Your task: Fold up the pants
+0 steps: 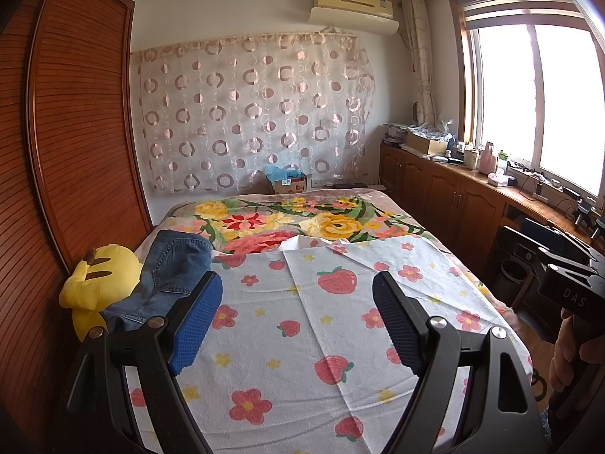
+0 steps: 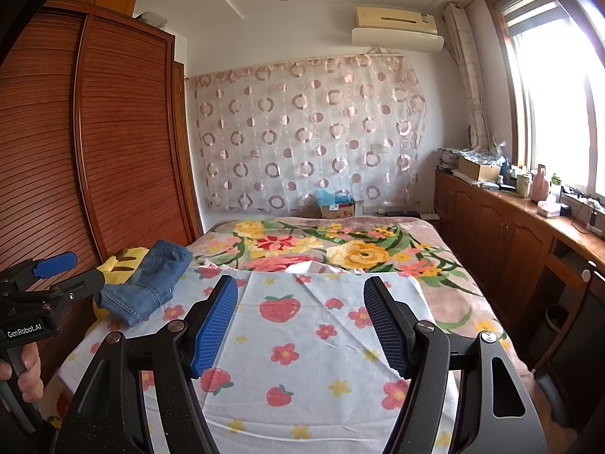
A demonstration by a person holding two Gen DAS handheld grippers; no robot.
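A folded pair of blue denim pants [image 1: 166, 276] lies at the left edge of the bed, leaning on a yellow plush toy [image 1: 100, 280]; the right wrist view shows the pants [image 2: 151, 283] at the same spot. My left gripper [image 1: 298, 289] hovers open above the strawberry-print sheet [image 1: 302, 340], the pants just left of its left finger. My right gripper [image 2: 300, 293] is open too, over the middle of the sheet [image 2: 302, 340], nothing between its blue pads. The left gripper [image 2: 64, 268] appears at the left of the right wrist view, held by a hand.
A floral blanket [image 1: 302, 223] covers the far half of the bed. A brown slatted wardrobe [image 1: 75, 132] runs along the left. Wooden cabinets [image 1: 453, 189] with clutter stand under the window on the right. A cardboard box [image 1: 289, 185] sits behind the bed.
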